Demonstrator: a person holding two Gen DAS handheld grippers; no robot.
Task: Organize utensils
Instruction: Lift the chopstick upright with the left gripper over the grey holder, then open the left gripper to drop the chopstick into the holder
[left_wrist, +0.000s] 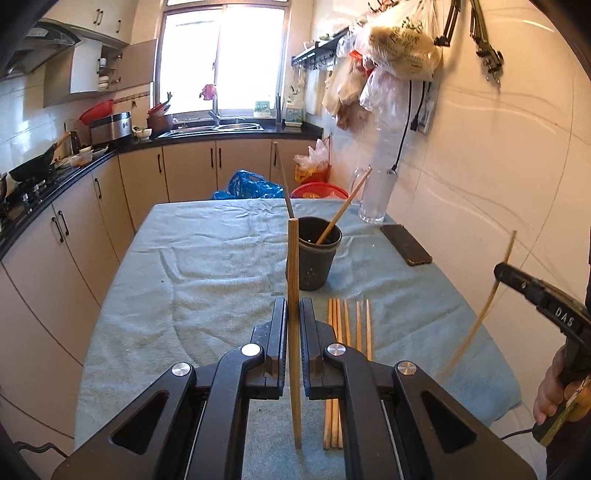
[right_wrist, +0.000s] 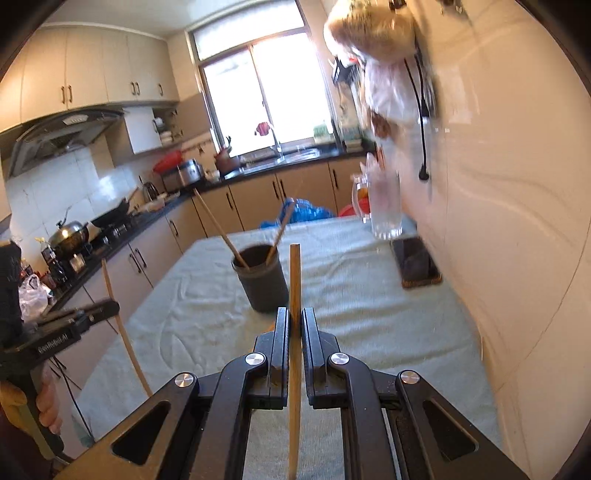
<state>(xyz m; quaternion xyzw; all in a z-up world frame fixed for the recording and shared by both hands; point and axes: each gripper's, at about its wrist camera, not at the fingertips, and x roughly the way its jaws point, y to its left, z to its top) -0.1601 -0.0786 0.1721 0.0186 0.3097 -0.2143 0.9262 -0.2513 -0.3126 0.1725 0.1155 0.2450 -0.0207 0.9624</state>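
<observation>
My left gripper (left_wrist: 293, 306) is shut on a wooden chopstick (left_wrist: 293, 266) that stands upright between its jaws, above the table. My right gripper (right_wrist: 295, 317) is likewise shut on another upright chopstick (right_wrist: 294, 280). A dark cup (left_wrist: 313, 258) sits mid-table just beyond both grippers, with two chopsticks leaning in it (right_wrist: 225, 230). Several loose chopsticks (left_wrist: 347, 325) lie side by side on the blue-green cloth (left_wrist: 207, 266), right of my left gripper. In the left wrist view the right gripper (left_wrist: 498, 271) shows at the right edge with its blurred chopstick. The left gripper (right_wrist: 114, 306) shows at the left edge of the right wrist view.
A dark phone (left_wrist: 405, 244) lies near the wall on the right side of the table. A clear glass jug (left_wrist: 373, 195) stands at the far right corner. Kitchen counters and cabinets (left_wrist: 92, 206) run along the left. Bags hang on the wall (left_wrist: 399, 40) above the jug.
</observation>
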